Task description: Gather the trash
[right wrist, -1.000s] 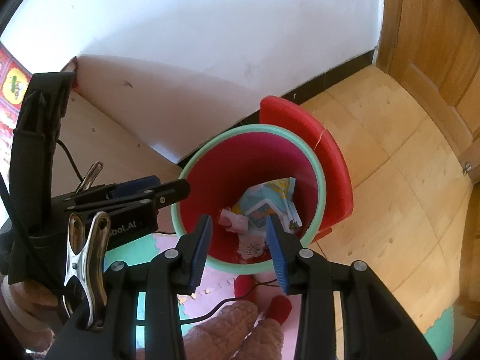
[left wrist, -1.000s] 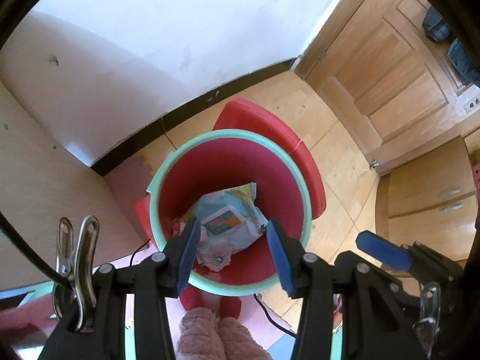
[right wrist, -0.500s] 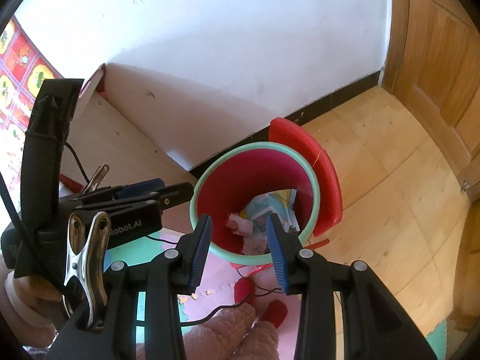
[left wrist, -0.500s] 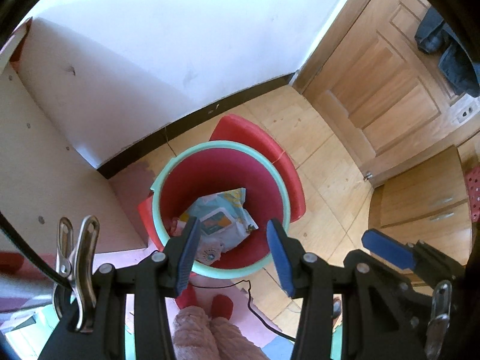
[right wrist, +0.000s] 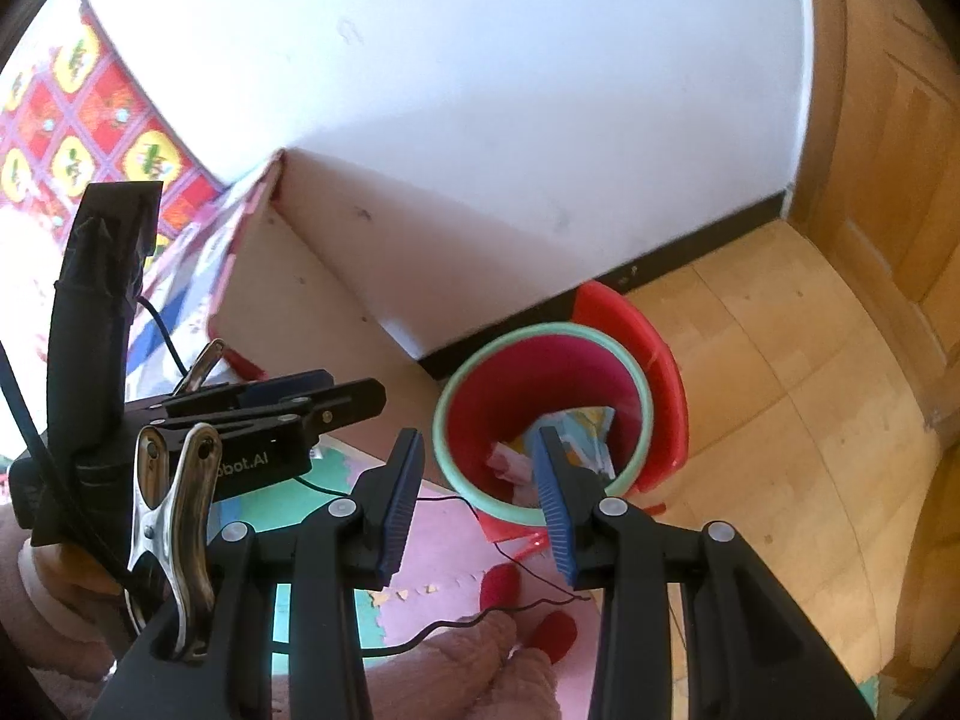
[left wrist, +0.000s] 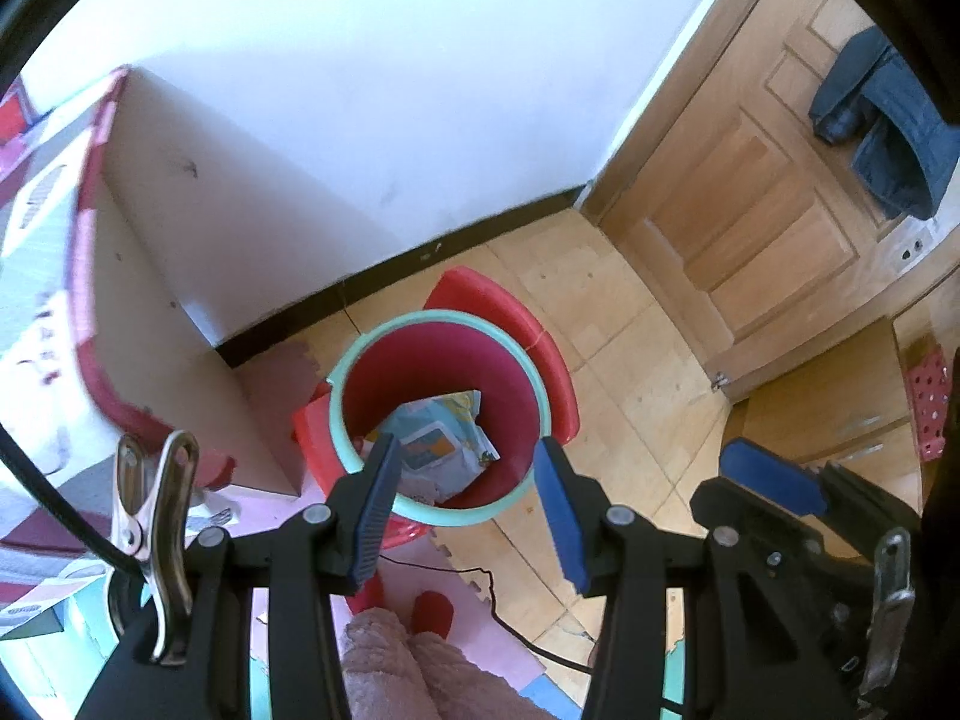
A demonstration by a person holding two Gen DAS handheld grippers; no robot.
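Note:
A red trash bin [left wrist: 516, 372] with a mint-green rim stands on the floor by the wall; its red lid [left wrist: 510, 312] leans behind it. Inside lies a light blue wrapper [left wrist: 444, 444] and, in the right wrist view, crumpled pink paper [right wrist: 507, 459] beside the wrapper [right wrist: 585, 426] in the bin [right wrist: 540, 384]. My left gripper [left wrist: 468, 516] hangs well above the bin, open, nothing between its blue pads. My right gripper [right wrist: 480, 498] is also open and empty, high above the bin's near-left rim. The left gripper's black body [right wrist: 252, 420] shows at the right view's left.
A pale cabinet side [left wrist: 198, 276] stands left of the bin, a wooden door [left wrist: 750, 204] at right with dark clothing [left wrist: 882, 138] hanging on it. A thin black cable [right wrist: 456, 618] crosses foam floor mats. The person's pink fuzzy trousers [left wrist: 396, 660] and red slippers [right wrist: 552, 630] are below.
Both grippers have risen away from the bin, which now looks smaller and farther below. Neither gripper's gap has changed, and the trash stays in the bin.

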